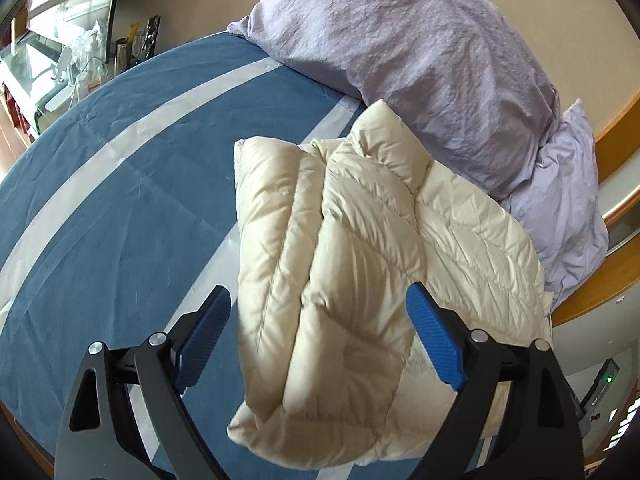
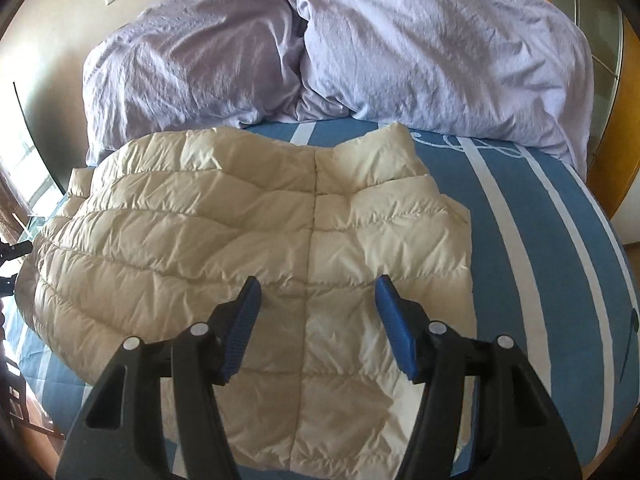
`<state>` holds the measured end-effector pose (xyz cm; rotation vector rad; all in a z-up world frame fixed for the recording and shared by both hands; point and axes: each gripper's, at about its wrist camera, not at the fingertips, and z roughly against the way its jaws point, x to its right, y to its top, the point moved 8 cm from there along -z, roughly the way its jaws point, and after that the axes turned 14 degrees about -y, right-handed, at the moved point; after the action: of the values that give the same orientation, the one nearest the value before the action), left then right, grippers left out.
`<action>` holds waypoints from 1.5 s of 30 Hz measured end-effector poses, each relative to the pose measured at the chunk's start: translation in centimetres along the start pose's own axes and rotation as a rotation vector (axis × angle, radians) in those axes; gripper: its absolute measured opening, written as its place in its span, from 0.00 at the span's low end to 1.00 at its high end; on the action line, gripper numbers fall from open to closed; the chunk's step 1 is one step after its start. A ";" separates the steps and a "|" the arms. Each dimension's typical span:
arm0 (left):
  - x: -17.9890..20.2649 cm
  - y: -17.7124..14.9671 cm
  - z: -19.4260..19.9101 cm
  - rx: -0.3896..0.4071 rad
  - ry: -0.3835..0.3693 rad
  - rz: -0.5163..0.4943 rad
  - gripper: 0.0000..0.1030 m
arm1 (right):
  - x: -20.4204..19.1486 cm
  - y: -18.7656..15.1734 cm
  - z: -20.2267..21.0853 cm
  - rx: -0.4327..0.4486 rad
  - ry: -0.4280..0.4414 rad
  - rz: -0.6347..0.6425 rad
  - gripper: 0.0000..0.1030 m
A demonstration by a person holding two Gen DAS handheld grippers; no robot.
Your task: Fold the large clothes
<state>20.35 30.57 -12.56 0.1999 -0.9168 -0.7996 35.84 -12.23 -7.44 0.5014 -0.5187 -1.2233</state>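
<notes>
A cream quilted puffer jacket [image 1: 340, 220] lies folded on the bed, collar end towards the pillows. In the left wrist view a folded, puffy part of it rises between the fingers of my left gripper [image 1: 317, 292]. The jaws stand wide, with a gap at the left pad [image 1: 204, 332], so nothing is clamped. In the right wrist view the jacket [image 2: 200, 232] spreads flat with a centre seam. My right gripper [image 2: 318, 281] hovers over its near part, open, with nothing pinched between the blue pads.
The bed has a blue cover with white stripes [image 1: 120, 160] [image 2: 540, 240]. Lavender pillows [image 1: 420, 60] [image 2: 420, 60] are heaped at the head, touching the jacket's far edge. A cluttered side table [image 1: 80, 68] stands beyond the bed; a wooden frame [image 1: 616, 120] runs along the right.
</notes>
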 end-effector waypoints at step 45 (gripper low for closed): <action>24.4 -1.2 0.7 0.015 -0.486 -0.172 0.19 | -1.3 -1.9 -3.6 -0.083 0.000 0.023 0.60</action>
<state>27.71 12.97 2.74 0.0978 -1.3766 -1.0237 36.33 -11.17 -11.52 0.4236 -0.4705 -1.2173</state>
